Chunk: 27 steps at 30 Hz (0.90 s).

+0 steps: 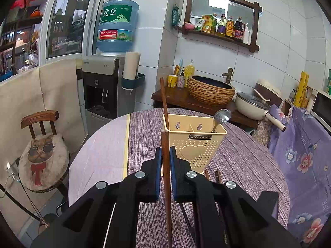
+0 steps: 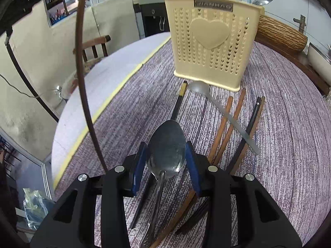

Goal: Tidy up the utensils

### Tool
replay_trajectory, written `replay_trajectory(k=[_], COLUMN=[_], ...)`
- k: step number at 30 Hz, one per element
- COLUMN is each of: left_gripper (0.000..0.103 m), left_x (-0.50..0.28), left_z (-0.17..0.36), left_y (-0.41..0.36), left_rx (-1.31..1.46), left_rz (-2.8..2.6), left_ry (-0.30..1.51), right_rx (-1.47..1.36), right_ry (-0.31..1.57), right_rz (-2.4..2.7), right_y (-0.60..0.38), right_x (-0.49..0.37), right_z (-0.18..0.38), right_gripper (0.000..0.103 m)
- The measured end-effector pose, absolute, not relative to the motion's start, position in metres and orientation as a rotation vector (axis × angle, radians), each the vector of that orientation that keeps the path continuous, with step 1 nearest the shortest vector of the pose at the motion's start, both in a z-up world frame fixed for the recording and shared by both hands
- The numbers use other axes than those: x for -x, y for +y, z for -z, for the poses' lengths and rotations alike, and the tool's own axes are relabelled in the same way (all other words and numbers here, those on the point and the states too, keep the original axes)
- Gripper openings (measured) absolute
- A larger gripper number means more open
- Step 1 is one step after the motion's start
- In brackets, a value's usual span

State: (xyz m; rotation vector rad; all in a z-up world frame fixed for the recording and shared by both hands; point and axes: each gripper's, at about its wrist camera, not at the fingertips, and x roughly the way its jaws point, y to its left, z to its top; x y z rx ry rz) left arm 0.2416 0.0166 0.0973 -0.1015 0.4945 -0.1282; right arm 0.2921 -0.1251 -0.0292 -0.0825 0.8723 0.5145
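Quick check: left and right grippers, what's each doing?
Left gripper: shut on a brown chopstick.
Right gripper: shut on a metal spoon.

White glossy tiles (image 1: 227, 47) cover the walls. A wooden-framed mirror shelf (image 1: 221, 16) holds bottles above a dark counter (image 1: 175, 99) with a woven basin (image 1: 211, 90). A water dispenser (image 1: 105, 82) carrying a blue jug (image 1: 116, 24) stands beside a glazed door (image 1: 70, 18). A wooden chair (image 1: 43, 144) with a cat cushion sits by the round worktop (image 1: 99, 155), draped in purple cloth.
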Motion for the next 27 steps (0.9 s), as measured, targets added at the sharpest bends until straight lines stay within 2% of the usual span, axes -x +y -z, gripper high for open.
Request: replay_trajectory(k=[12, 27], left_gripper=[0.009, 0.009], left_x=[-0.240, -0.232], left_z=[-0.099, -0.102], left_y=[0.016, 0.019], left_rx=[0.104, 0.121], left_rz=[0.139, 0.170], left_ry=[0.498, 0.510], right_rx=[0.048, 0.049], right_ry=[0.745, 0.707], right_rz=[-0.549, -0.542], right_y=[-0.146, -0.152], right_x=[-0.265, -0.271], right_z=[-0.039, -0.058], right_gripper=[0.039, 0.038])
